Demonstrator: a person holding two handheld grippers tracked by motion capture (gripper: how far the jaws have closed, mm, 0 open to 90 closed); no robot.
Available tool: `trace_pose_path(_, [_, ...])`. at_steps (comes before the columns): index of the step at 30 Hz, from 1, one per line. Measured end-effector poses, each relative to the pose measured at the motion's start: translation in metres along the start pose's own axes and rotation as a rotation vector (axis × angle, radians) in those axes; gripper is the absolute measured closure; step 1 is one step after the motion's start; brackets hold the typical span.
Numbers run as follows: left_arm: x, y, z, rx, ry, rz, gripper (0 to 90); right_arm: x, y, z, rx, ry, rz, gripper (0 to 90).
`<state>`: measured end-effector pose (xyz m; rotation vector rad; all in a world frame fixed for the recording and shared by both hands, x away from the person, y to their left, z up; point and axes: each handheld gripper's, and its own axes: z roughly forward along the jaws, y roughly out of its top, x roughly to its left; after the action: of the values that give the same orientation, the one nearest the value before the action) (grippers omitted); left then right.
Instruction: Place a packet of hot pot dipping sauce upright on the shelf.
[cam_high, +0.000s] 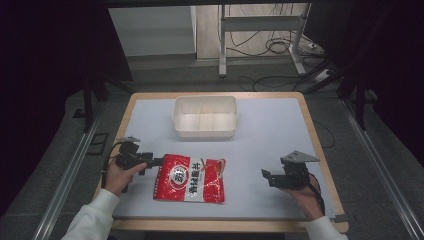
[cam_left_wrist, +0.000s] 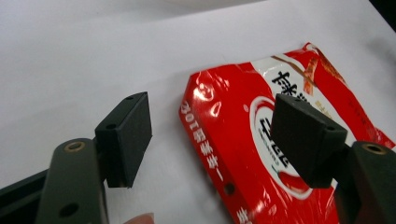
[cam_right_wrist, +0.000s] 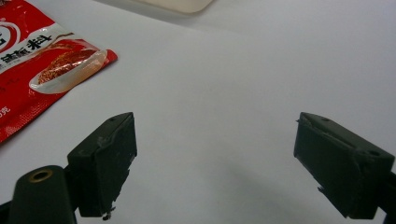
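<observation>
The work looks barely begun — the red snack packet lies flat, its edge between the wide-open jaws of the left gripper, ungripped. The right gripper, open and empty, rests well apart from it. The white bin beyond holds nothing.

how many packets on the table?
1: the red packet lies flat near the front edge, left of centre, beside the left gripper. Part of the white bin's floor is hidden by its wall.
</observation>
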<state>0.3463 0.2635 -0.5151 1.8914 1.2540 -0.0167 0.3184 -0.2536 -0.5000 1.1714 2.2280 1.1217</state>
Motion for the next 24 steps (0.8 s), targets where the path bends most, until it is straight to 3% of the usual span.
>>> trace_pose_path(3, [0.005,0.006,0.008,0.027,-0.034,-0.012,28.8,0.001,0.000,0.001,0.005,-0.002,-0.003,13.0])
trace_pose_path(9, [0.007,0.014,0.023,0.069,-0.043,-0.003,29.5,0.000,-0.002,0.002,0.012,-0.010,-0.004,13.0])
trace_pose_path(15, [0.016,0.015,0.032,0.066,-0.054,-0.035,32.8,-0.002,-0.002,0.001,0.008,-0.019,0.000,13.0])
trace_pose_path(24, [0.012,0.013,0.038,0.097,-0.090,-0.021,37.4,-0.003,-0.003,0.003,0.016,-0.026,-0.001,13.0])
